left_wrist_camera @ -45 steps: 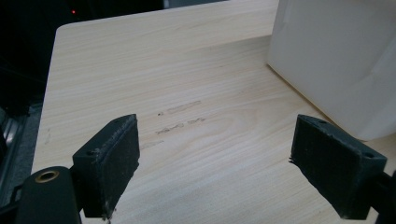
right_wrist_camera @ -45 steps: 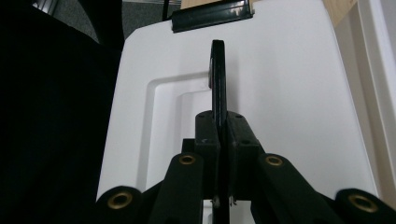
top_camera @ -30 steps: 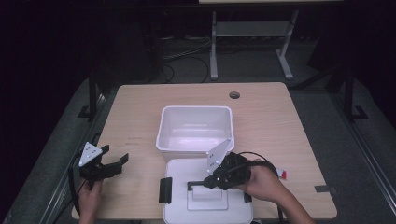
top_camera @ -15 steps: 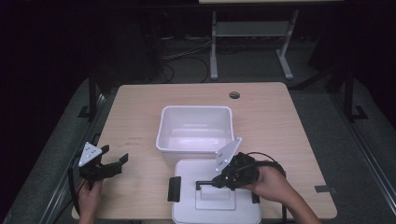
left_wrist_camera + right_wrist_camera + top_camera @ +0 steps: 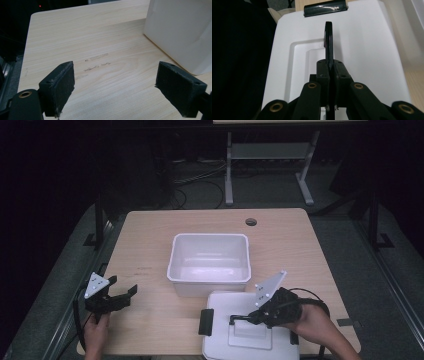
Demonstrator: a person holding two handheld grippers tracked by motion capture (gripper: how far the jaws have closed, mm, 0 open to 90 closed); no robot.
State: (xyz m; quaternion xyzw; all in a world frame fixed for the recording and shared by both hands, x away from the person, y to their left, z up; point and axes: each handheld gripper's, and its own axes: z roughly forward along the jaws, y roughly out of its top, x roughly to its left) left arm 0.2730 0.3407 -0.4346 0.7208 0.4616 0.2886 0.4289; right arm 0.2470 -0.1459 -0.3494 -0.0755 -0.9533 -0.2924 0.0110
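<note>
- The white lid (image 5: 250, 330) lies flat at the lower middle of the high view, just below the white bin (image 5: 210, 262) on the worktop (image 5: 145, 240).
- The right tongs (image 5: 245, 317) are clamped on the lid's black handle (image 5: 328, 37).
- The left tongs (image 5: 125, 295), lower left, gape wide and hold nothing.

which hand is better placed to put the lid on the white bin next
Right. The right tool is already shut on the black handle of the white lid, just in front of the white bin. The left tool is open and apart at the table's left edge.
</note>
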